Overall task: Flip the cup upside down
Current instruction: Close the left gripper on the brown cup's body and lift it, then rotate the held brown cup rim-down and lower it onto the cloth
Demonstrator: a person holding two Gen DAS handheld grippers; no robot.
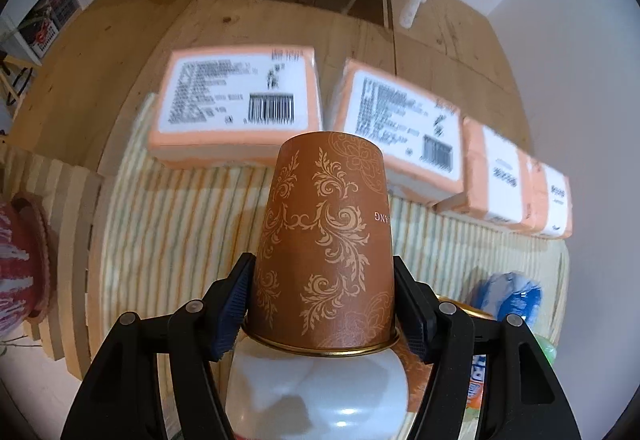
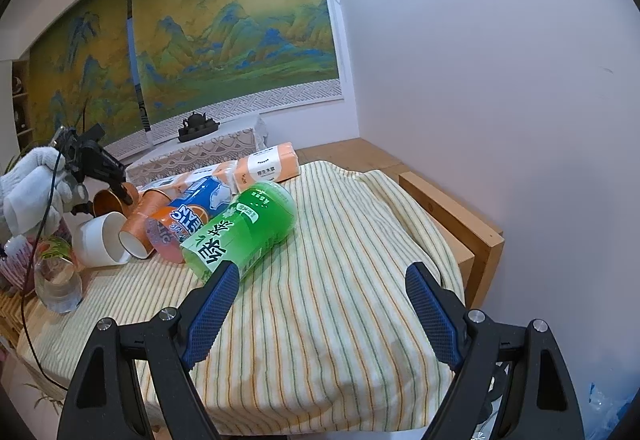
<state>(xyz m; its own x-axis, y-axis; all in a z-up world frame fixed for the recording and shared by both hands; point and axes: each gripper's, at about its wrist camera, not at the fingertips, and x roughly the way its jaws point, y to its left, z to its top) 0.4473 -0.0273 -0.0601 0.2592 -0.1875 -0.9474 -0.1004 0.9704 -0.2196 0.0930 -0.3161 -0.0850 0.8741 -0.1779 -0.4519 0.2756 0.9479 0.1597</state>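
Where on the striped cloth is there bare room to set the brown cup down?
Bare cloth lies between the green bottle and the wooden edge, ahead of the open right gripper. It is crowded by the white cup, where the left gripper holds the brown cup.

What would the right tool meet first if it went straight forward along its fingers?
Probably only the striped cloth: the open right tool points over bare fabric. The green container lies left of that line; depth is unclear.
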